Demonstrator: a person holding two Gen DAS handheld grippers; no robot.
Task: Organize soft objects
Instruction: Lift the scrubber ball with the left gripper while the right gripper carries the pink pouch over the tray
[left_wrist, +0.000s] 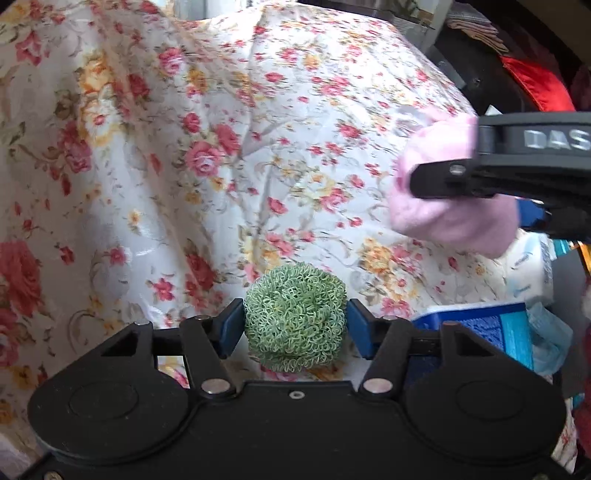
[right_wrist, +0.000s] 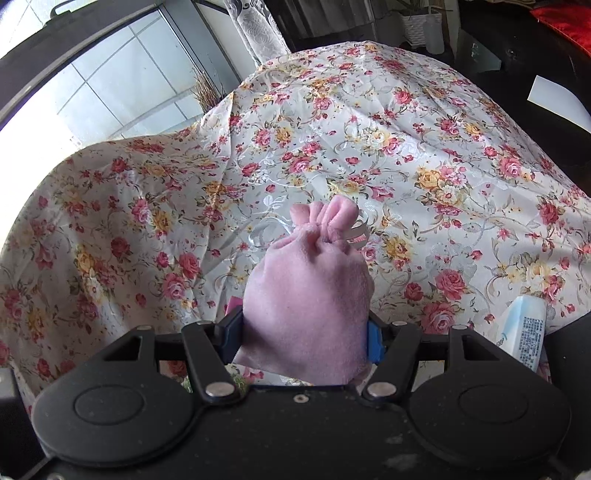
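Observation:
My left gripper (left_wrist: 294, 325) is shut on a green looped scrubber ball (left_wrist: 295, 317), held above the floral tablecloth (left_wrist: 184, 147). My right gripper (right_wrist: 305, 332) is shut on a soft pink drawstring pouch (right_wrist: 308, 295), its gathered neck pointing away from me. In the left wrist view the right gripper (left_wrist: 443, 181) comes in from the right edge with the pink pouch (left_wrist: 450, 218) in it, above the cloth and to the right of the scrubber.
The floral cloth (right_wrist: 369, 129) covers the whole table. A blue packet (left_wrist: 491, 328) and a white tissue pack (left_wrist: 528, 266) lie at the table's right edge; the pack also shows in the right wrist view (right_wrist: 524, 332). Dark furniture and a red cushion (left_wrist: 535, 85) stand behind.

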